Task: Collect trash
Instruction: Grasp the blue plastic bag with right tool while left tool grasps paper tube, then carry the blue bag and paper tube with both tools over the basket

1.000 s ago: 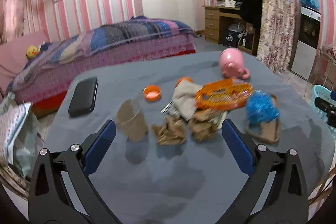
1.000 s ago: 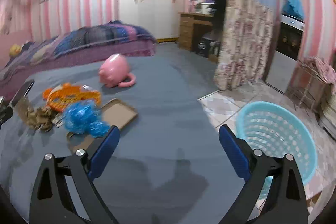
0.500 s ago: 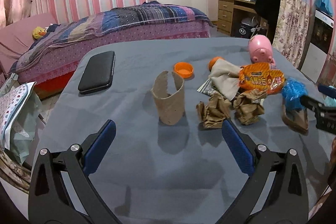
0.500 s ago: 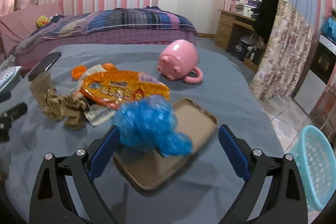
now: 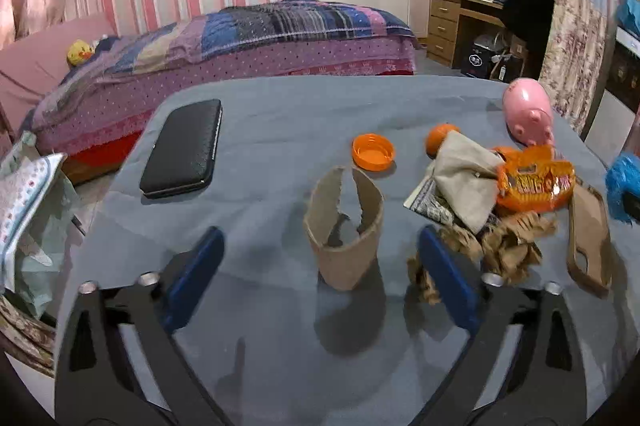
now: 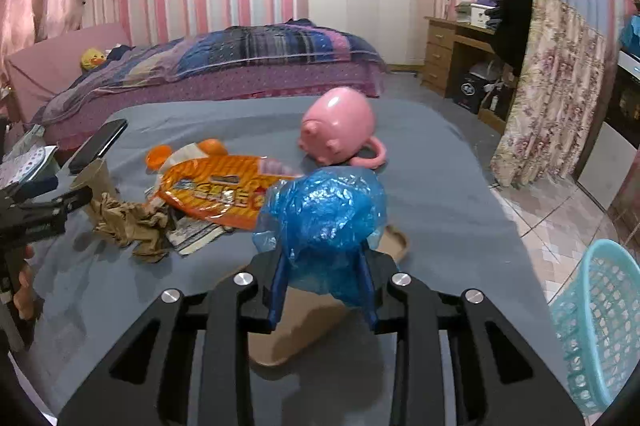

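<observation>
My right gripper is shut on a crumpled blue plastic bag, held over a brown tray. My left gripper is open around a torn brown paper cup that stands between its fingers without touching. Crumpled brown paper lies just right of the cup and also shows in the right wrist view. An orange snack wrapper, a beige cloth and an orange cap lie beyond. The blue bag shows at the left view's right edge.
A pink pig-shaped mug lies on the grey tablecloth. A black wallet lies at the far left. A light blue basket stands on the floor at the right. A bed stands behind.
My right gripper moved in and closed on the blue bag. My left gripper moved forward until the paper cup stood between its fingers.
</observation>
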`<action>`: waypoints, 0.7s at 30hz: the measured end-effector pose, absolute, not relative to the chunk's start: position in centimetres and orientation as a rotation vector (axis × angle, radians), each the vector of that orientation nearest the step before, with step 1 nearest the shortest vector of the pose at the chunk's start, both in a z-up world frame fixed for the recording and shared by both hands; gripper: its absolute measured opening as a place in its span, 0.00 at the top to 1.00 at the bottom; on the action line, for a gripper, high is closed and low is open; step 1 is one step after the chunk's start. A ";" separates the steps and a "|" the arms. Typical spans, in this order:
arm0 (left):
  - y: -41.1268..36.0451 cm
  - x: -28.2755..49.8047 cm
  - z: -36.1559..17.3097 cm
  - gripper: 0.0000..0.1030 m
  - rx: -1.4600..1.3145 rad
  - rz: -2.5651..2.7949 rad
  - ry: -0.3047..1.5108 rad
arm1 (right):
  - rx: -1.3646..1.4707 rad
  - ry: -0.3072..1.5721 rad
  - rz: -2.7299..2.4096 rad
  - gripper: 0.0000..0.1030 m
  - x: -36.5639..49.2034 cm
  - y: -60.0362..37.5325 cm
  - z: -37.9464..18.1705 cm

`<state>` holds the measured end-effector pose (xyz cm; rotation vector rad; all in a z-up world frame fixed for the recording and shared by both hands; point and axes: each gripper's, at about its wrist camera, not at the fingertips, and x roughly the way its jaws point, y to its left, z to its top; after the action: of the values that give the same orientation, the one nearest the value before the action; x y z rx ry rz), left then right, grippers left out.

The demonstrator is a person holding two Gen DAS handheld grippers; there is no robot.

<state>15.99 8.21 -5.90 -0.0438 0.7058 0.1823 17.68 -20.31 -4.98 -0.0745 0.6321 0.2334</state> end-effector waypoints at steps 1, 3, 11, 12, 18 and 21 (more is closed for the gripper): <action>8.5 16.4 -6.1 0.24 -0.069 0.161 0.725 | -0.077 0.632 0.226 0.70 17.7 -20.6 -4.9; 8.8 17.0 -6.5 0.52 -0.096 0.127 0.758 | -0.081 0.635 0.218 0.70 17.7 -20.9 -4.9; 8.0 16.1 -4.4 0.74 -0.060 0.149 0.700 | -0.066 0.616 0.181 0.70 17.1 -23.1 -3.9; 7.8 16.0 -3.9 0.74 -0.056 0.151 0.690 | -0.061 0.610 0.169 0.70 16.8 -23.6 -3.7; 3.4 14.7 0.3 0.74 -0.021 0.113 0.603 | -0.026 0.573 0.081 0.70 15.0 -27.5 -2.2; 0.0 14.7 1.7 0.74 -0.007 0.054 0.585 | 0.000 0.557 0.018 0.70 13.8 -30.5 -1.3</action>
<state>14.67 -0.04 1.67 -0.0070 0.5850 0.0540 13.76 -30.45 -1.35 -0.0003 0.5569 0.0183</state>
